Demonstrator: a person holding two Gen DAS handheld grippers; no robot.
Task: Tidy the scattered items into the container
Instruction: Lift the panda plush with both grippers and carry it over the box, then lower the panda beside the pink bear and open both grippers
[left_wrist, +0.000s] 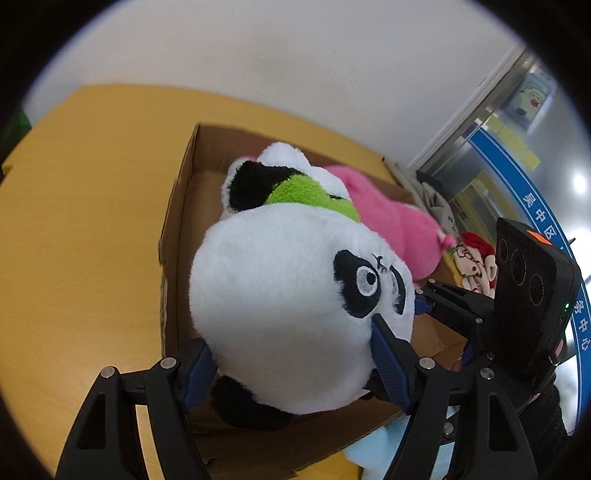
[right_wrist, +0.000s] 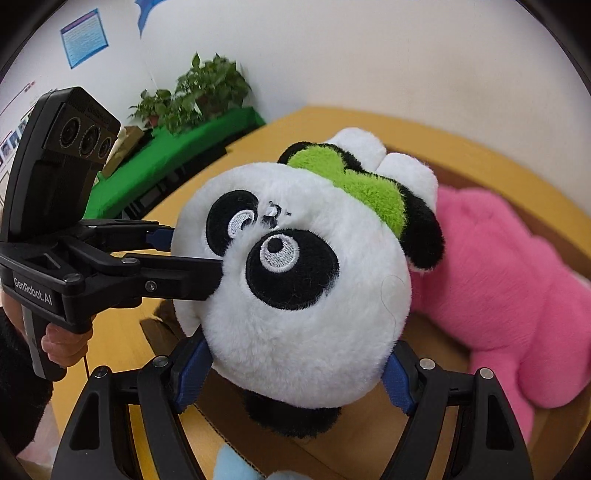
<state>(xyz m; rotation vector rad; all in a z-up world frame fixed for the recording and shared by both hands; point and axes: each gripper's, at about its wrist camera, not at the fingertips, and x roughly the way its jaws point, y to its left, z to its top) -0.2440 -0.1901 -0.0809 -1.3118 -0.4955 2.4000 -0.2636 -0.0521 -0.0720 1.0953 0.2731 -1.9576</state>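
Panda plush (left_wrist: 295, 314) is clamped by left claw (left_wrist: 291, 365) and right claw (right_wrist: 295, 376), both tilted down over cardboard box (left_wrist: 181, 206).

White wall (right_wrist: 369, 55), yellow tabletop (left_wrist: 92, 221), green-draped bench (right_wrist: 166, 155) — potted plants (right_wrist: 199, 92), glass door (left_wrist: 517, 147).

A public office: wall posters (right_wrist: 84, 38), potted plants (right_wrist: 195, 92), signed glass door (left_wrist: 517, 155).

text "GenRobot.AI" | white lettering on the black body of the left gripper (right_wrist: 192, 258) | text "中心", "吴中区" | white characters on blue band (left_wrist: 532, 206) right of cardboard box (left_wrist: 177, 206) | wall posters unreadable
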